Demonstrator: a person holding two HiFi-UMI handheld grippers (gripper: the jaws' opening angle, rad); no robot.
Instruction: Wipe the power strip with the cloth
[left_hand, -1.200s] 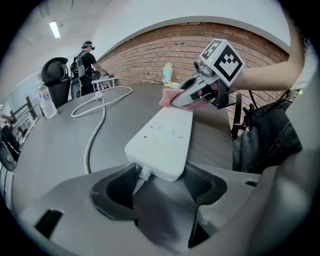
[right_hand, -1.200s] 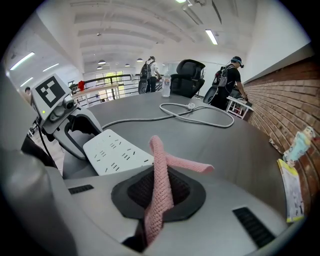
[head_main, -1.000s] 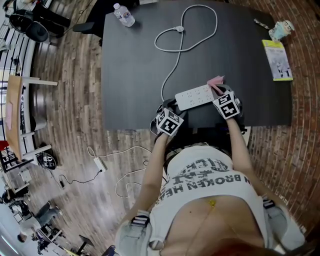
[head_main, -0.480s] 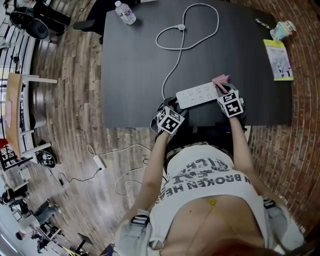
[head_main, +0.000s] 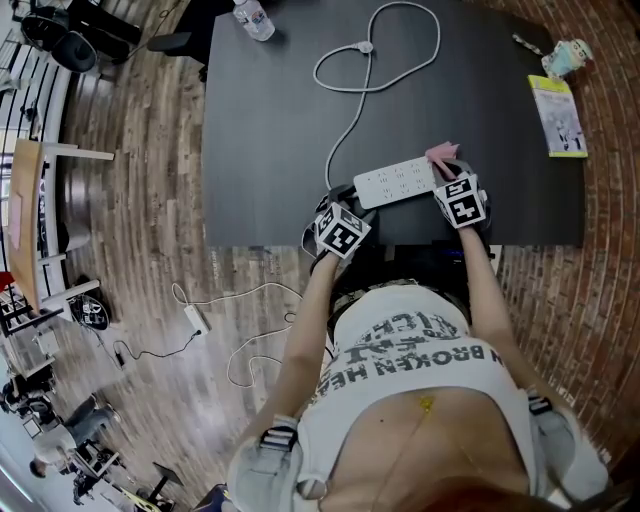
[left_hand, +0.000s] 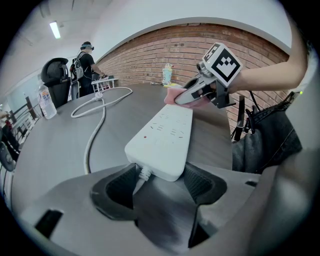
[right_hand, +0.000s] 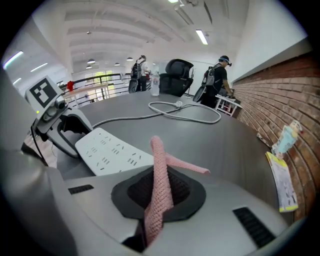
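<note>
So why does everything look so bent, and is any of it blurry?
Head view: the wide lens bows the table edges, but it's sharp and evenly lit. Left gripper view: round fisheye frame with dark corners; the power strip is crisp, the brick wall arches. Right gripper view: the cloth, close to the lens, looms large; ceiling lights glare white.

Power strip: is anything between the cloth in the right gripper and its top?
Nothing visible. The right gripper pinches the pink cloth at the power strip's end opposite the cord; the left gripper clamps the cord end, off the socket face.
</note>
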